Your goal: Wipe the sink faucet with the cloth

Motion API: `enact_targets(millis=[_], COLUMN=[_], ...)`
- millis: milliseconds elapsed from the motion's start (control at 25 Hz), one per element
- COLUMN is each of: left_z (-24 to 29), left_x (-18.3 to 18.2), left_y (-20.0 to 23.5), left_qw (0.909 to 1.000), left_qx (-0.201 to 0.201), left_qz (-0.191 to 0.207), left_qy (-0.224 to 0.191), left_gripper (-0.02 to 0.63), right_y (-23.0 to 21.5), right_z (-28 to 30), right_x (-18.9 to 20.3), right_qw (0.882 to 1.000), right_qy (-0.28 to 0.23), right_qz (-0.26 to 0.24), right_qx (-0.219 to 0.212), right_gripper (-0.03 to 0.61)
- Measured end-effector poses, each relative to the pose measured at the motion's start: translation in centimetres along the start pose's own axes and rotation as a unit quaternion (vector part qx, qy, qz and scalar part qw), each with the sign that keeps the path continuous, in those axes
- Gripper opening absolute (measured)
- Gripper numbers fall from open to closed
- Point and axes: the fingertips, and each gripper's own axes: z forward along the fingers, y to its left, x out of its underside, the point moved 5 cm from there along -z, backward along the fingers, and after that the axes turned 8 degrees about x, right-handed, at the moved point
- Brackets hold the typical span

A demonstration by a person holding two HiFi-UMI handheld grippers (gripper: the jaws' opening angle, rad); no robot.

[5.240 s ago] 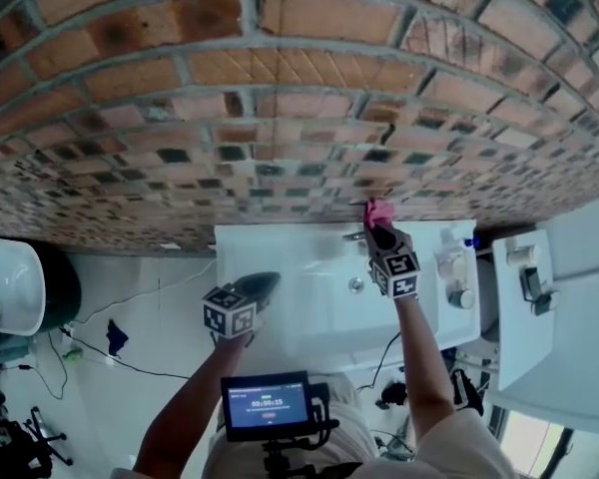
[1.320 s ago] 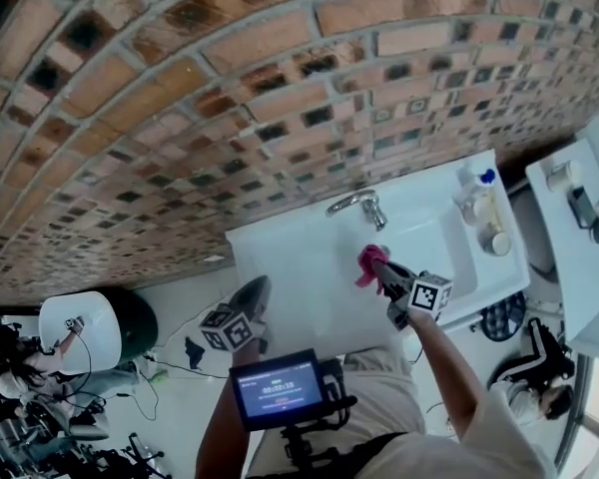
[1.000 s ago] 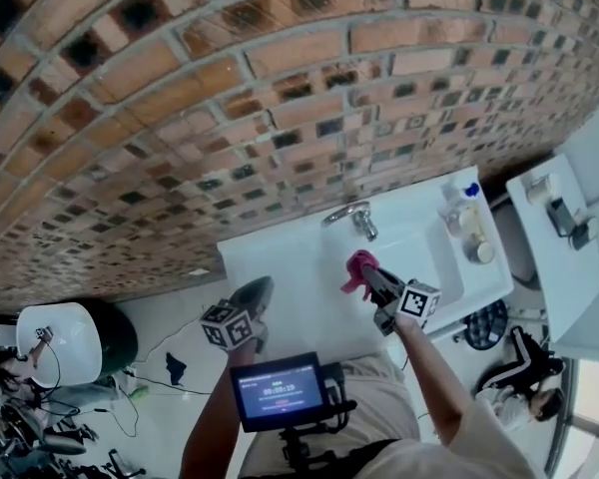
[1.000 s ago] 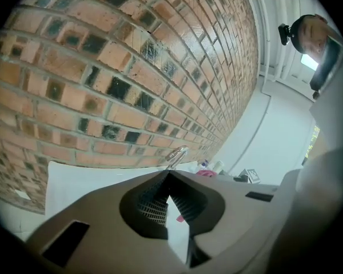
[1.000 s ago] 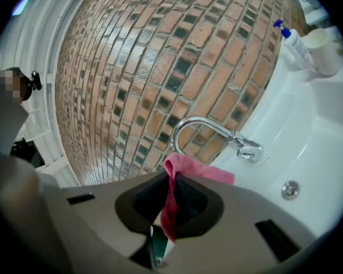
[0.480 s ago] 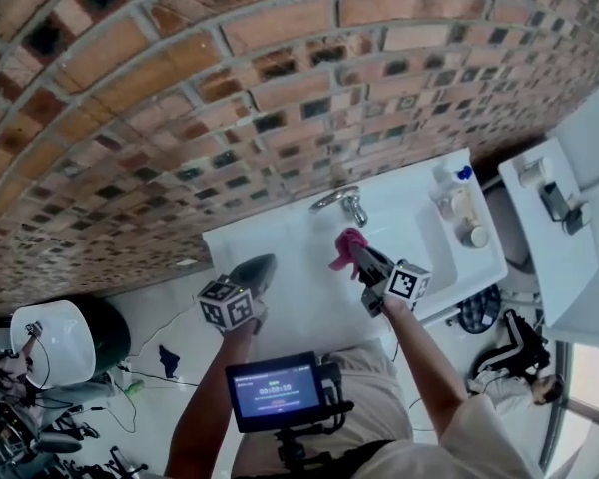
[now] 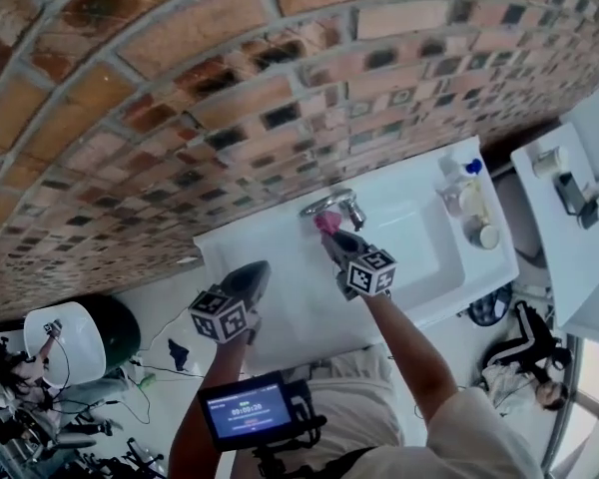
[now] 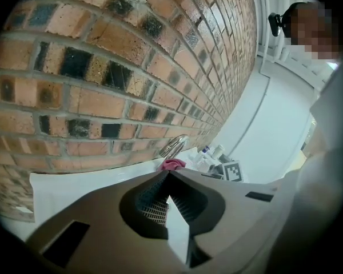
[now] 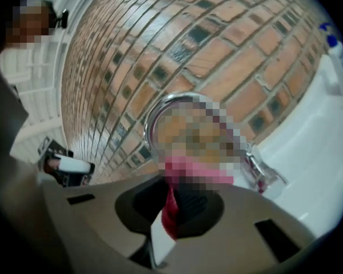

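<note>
Right gripper jaws clenched on the pink cloth, cloth up against the sink faucet; left gripper jaws pinched together, nothing in them.

Cloth sticks out past the right jaw tips, bunched just under the chrome spout arch, looks touching or nearly so; exact contact is partly masked in the right gripper view. Faucet stands at the back edge of the white sink, against the brick wall. Left gripper hangs off the sink's front-left corner, well apart from the faucet. Step in hand: likely the wipe itself. To do it well: keep the clamp firm, press the cloth wad and not the bare jaw tips on the chrome, follow the curve from base to tip, and stay clear of the bottles at the right end.
</note>
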Motion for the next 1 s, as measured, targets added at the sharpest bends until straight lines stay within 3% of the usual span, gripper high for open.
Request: enact_targets(millis=[160, 280, 520, 600, 720, 800, 920, 1000], left_z=[-0.4, -1.0, -2.0, -2.2, -2.5, -2.7, -3.0, -3.1], left_x=[0.0, 0.2, 0.5, 0.5, 0.8, 1.1, 1.4, 1.6], left_y=[0.1, 0.4, 0.9, 0.7, 0.5, 0.4, 0.2, 0.0], left_qw=[0.9999, 0.9998, 0.9991, 0.9991, 0.9990, 0.9989, 0.9987, 0.9986], left_qx=[-0.011, -0.020, -0.039, -0.040, -0.042, -0.044, -0.046, -0.048], left_qz=[-0.004, -0.009, -0.013, -0.013, -0.014, -0.015, -0.016, -0.016], left_qy=[0.001, 0.001, -0.006, -0.011, -0.012, -0.011, -0.014, -0.014], left_gripper=[0.000, 0.000, 0.000, 0.000, 0.000, 0.000, 0.000, 0.000], right_y=[2.4, 4.0, 5.0, 5.1, 5.3, 5.5, 5.7, 5.5], right_z=[2.7, 3.8, 4.6, 4.6, 4.2, 3.8, 3.0, 2.7], right_x=[0.3, 0.4, -0.5, -0.5, -0.2, 0.0, -0.4, -0.7], right_qw=[0.991, 0.974, 0.939, 0.917, 0.864, 0.838, 0.819, 0.820], right_qy=[0.003, 0.002, -0.029, -0.038, -0.054, -0.061, -0.068, -0.073], right_qz=[-0.135, -0.223, -0.337, -0.389, -0.492, -0.533, -0.560, -0.556], right_qx=[0.007, 0.023, 0.068, 0.083, 0.095, 0.096, 0.102, 0.115], right_gripper=[0.021, 0.021, 0.020, 0.020, 0.020, 0.020, 0.020, 0.020])
